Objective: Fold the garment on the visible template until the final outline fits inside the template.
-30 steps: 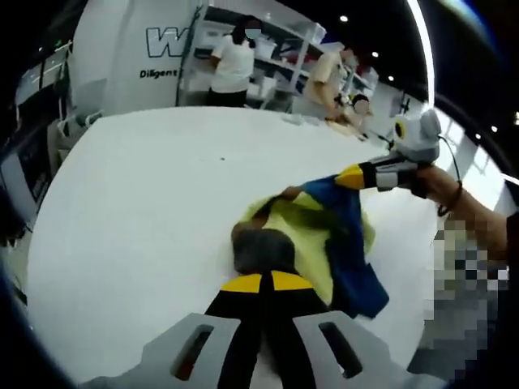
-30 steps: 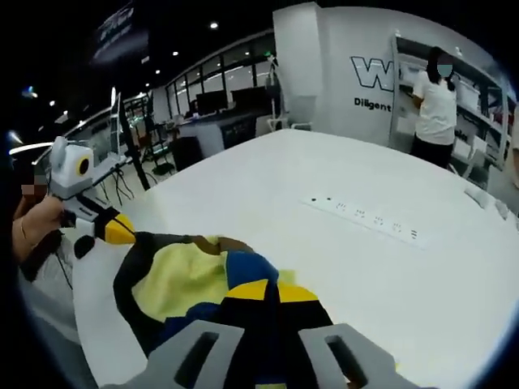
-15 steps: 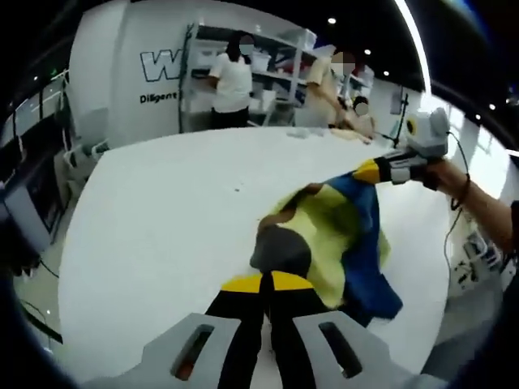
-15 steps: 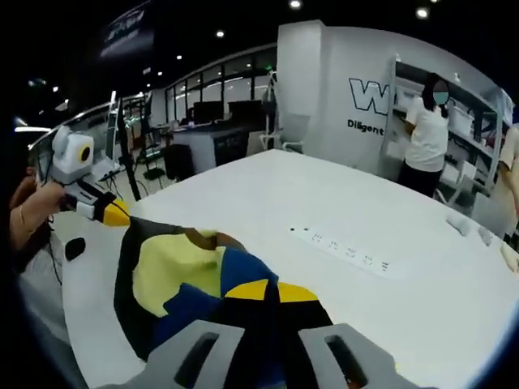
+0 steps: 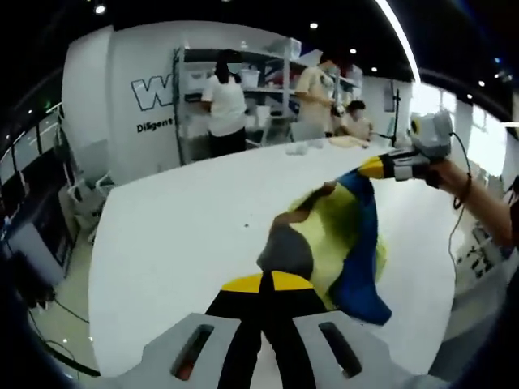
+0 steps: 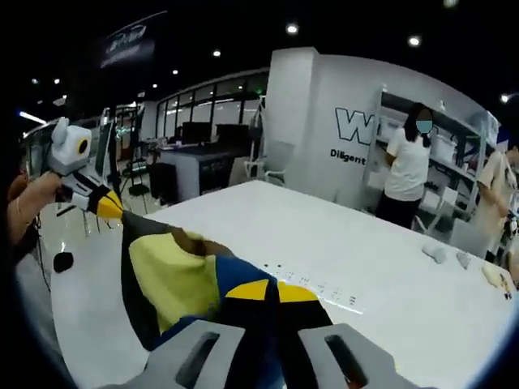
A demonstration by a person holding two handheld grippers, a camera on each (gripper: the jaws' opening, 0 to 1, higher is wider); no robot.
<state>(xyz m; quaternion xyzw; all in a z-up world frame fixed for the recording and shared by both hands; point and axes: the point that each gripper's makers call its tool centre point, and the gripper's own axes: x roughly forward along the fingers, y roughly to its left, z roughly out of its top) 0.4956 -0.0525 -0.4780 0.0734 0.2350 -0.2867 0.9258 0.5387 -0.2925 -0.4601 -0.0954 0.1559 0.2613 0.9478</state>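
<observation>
Yellow-blue garment [image 5: 340, 243] stretched between clamped left claw [image 5: 263, 284], right claw [image 6: 266, 293], above white table [image 5: 178, 235].

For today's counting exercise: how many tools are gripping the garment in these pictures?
2. The left tool grips the garment at its near grey edge; the right tool grips its far blue corner, lifted above the table. None seems hidden.
</observation>
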